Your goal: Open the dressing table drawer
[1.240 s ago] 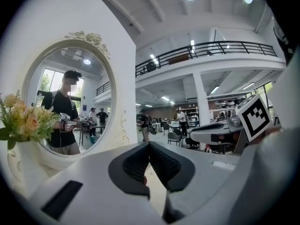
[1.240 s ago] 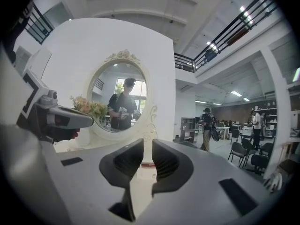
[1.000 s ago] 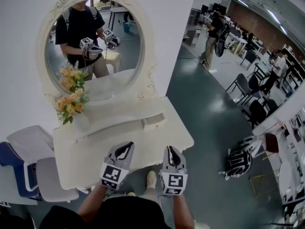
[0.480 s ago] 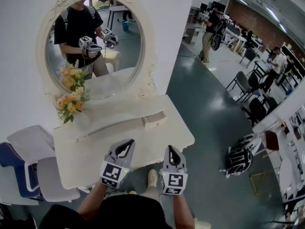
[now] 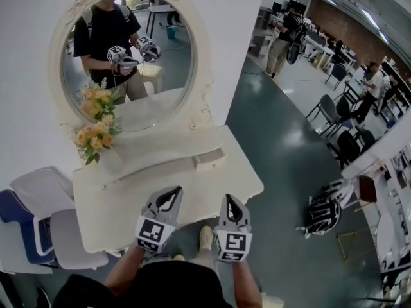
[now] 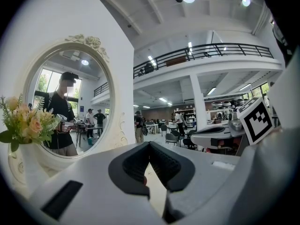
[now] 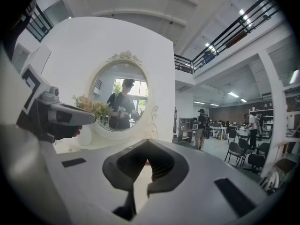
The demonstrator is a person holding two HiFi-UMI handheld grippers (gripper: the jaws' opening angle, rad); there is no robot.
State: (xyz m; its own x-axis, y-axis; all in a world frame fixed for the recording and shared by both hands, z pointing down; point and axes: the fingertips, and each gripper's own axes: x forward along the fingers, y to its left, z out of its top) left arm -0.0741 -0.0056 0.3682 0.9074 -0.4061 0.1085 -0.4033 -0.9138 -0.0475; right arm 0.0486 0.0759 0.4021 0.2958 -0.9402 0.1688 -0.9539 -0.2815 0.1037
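Where pale chairs crowd its left end, the white dressing table stands against the wall, with orange flowers at the left of its worktop before the oval mirror. Its small drawer sits shut at the right end of the raised shelf, across the worktop from both tools. Over the front edge the left claw and the right claw are held side by side, pointing forward and nearly level, each pressed together on nothing. Further right, a dark bundle lies on the floor.
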